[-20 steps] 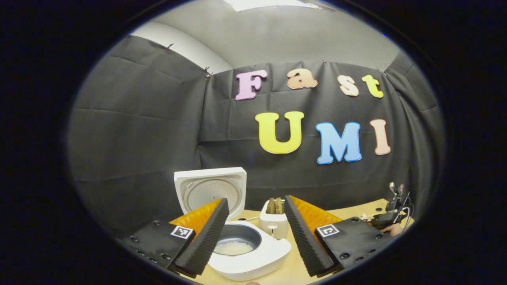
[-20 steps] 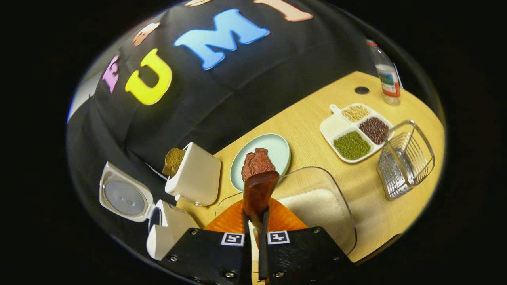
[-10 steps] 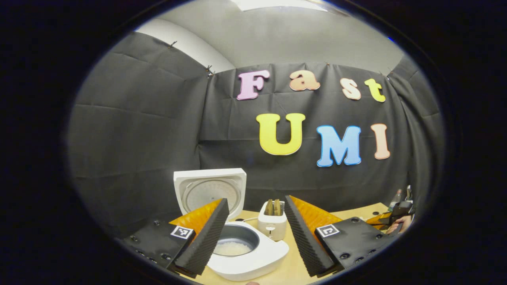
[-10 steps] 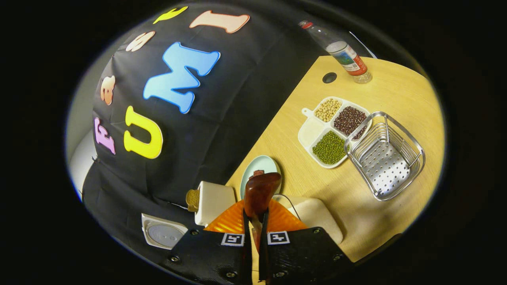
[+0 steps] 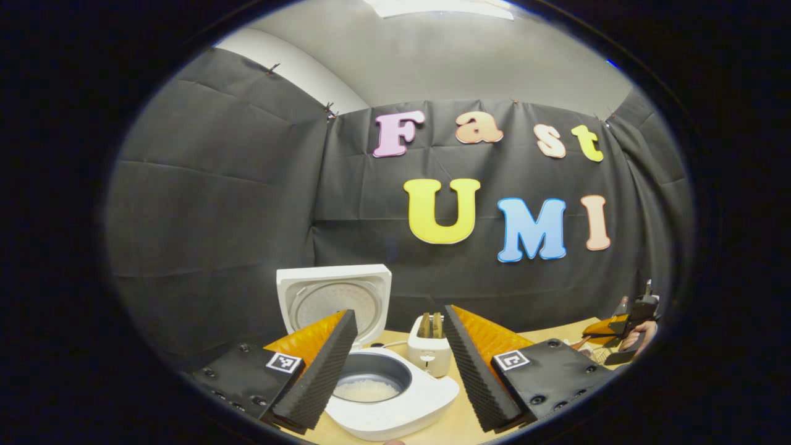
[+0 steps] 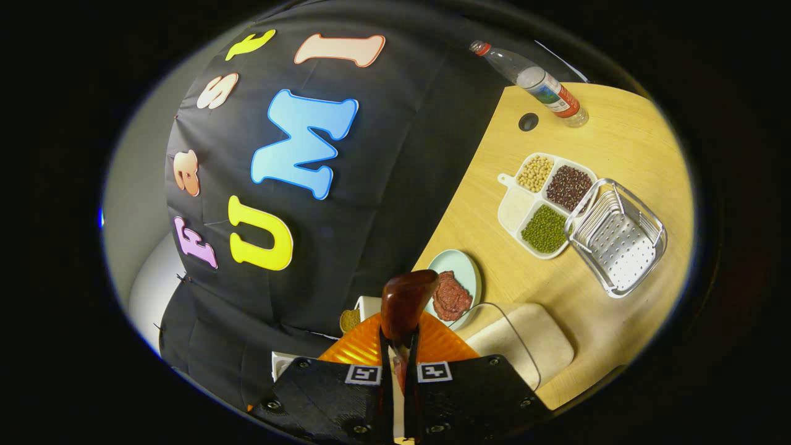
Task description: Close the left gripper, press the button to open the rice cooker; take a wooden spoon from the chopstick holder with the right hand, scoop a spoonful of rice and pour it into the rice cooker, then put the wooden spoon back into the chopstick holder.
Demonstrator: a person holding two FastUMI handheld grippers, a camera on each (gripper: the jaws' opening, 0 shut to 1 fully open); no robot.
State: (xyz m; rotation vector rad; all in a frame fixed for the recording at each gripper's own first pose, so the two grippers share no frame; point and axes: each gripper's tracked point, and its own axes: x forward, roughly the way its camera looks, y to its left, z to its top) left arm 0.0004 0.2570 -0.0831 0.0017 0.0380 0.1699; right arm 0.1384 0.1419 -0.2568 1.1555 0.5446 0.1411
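Observation:
The white rice cooker point(image 5: 395, 405) stands open with its lid point(image 5: 334, 296) upright; white rice lies in its pot point(image 5: 369, 388). My left gripper point(image 5: 398, 361) hangs just in front of it, open, with nothing between its ridged fingers point(image 5: 321, 368). My right gripper point(image 6: 398, 346) is shut on the handle of a dark wooden spoon point(image 6: 405, 300), whose bowl sticks out ahead of the fingers. The steel wire chopstick holder point(image 6: 618, 238) lies at the right of the table. A glass dish of rice point(image 6: 522, 343) sits just below the spoon. Far right in the left gripper view, a hand holds the right gripper point(image 5: 630, 324).
A toaster with bread point(image 5: 426, 349) stands right of the cooker. On the wooden table point(image 6: 618, 142) are a pale green plate with meat point(image 6: 457, 290), a divided tray of beans point(image 6: 547, 204) touching the holder, and a plastic bottle point(image 6: 537, 80) near the far edge.
The right gripper has swung away from the cooker with the spoon; cooker and toaster have slid out of its view and the holder has shifted. The left gripper has barely moved.

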